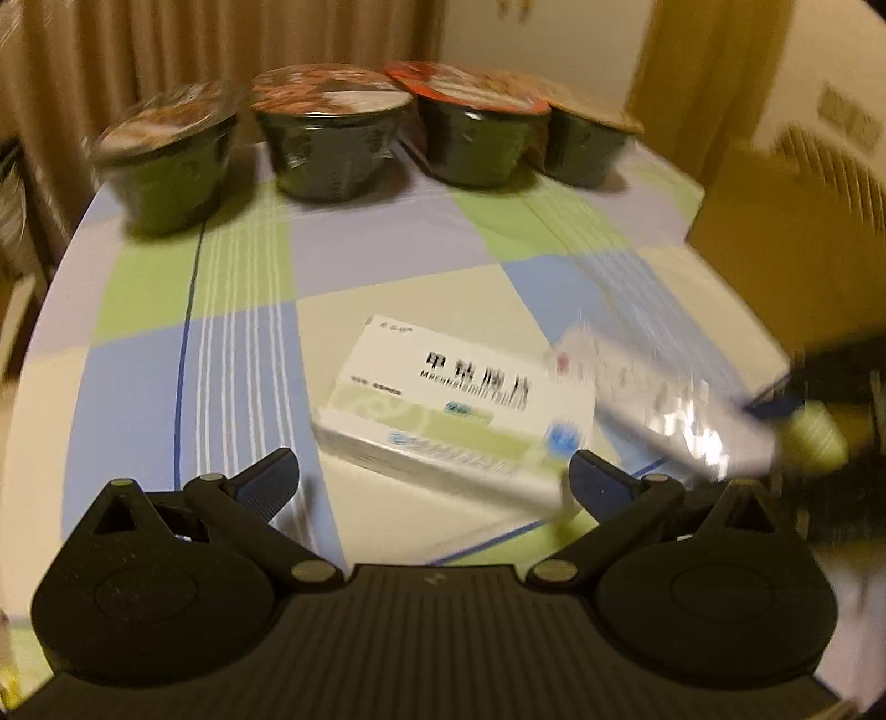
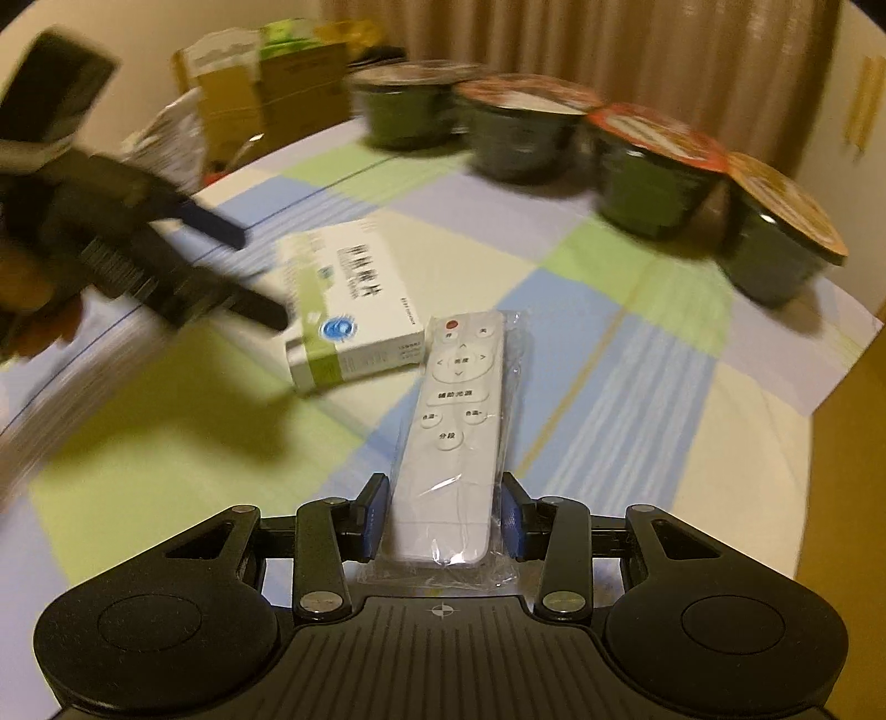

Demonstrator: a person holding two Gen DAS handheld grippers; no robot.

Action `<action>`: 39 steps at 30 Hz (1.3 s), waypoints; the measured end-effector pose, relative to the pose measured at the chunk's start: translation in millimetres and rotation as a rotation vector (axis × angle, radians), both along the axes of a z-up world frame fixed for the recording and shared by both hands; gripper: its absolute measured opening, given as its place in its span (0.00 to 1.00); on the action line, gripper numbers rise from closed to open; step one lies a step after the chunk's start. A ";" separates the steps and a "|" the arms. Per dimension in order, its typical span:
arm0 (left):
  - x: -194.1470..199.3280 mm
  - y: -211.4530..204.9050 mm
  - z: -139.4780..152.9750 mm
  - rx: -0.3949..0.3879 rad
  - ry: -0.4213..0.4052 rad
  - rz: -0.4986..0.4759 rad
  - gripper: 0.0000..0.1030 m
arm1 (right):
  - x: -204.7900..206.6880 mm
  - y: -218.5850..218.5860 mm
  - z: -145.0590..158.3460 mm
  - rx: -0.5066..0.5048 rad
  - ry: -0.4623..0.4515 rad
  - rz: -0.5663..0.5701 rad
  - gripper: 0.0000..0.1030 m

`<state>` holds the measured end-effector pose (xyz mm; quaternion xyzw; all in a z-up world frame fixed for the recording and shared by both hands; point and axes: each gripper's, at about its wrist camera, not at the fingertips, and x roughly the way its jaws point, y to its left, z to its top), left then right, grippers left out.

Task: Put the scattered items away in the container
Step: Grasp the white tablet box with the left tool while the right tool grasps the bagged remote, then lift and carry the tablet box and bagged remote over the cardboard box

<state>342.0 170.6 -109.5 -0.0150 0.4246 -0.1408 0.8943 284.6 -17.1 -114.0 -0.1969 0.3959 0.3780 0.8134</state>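
Light: warm, dim, yellowish indoor cast.
Blur: heavy motion smear — bowls [image 1: 332, 138] at 12 o'clock, left gripper [image 2: 266, 277] at 9 o'clock.
Glare: on remote [image 2: 454, 443] wrapper.
Edges: fisheye bending, dark corners.

Home: curtains [image 1: 166, 50], checked tablecloth [image 1: 387, 243], noodle bowls [image 1: 332, 144]
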 end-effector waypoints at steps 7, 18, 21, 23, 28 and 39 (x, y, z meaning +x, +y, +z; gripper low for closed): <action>-11.6 -3.9 -3.1 -0.036 0.018 0.118 0.99 | -54.5 6.4 -3.0 0.013 0.035 0.141 0.42; 11.8 -36.8 -14.5 0.166 0.072 0.151 0.65 | -31.4 -20.4 -0.1 0.042 0.056 -0.114 0.42; -3.5 -46.4 -13.8 0.166 0.094 0.117 0.65 | -31.9 -26.3 4.5 0.048 0.065 -0.151 0.42; -22.2 -55.2 -13.3 0.174 0.105 0.086 0.65 | -35.8 -29.3 5.5 0.052 0.075 -0.173 0.42; -76.1 -78.0 -10.8 0.168 0.129 0.017 0.65 | -58.8 -49.1 4.1 0.064 0.095 -0.219 0.42; -97.9 -90.7 -9.3 0.195 0.122 0.020 0.75 | -51.0 -44.6 1.0 0.053 0.053 -0.241 0.75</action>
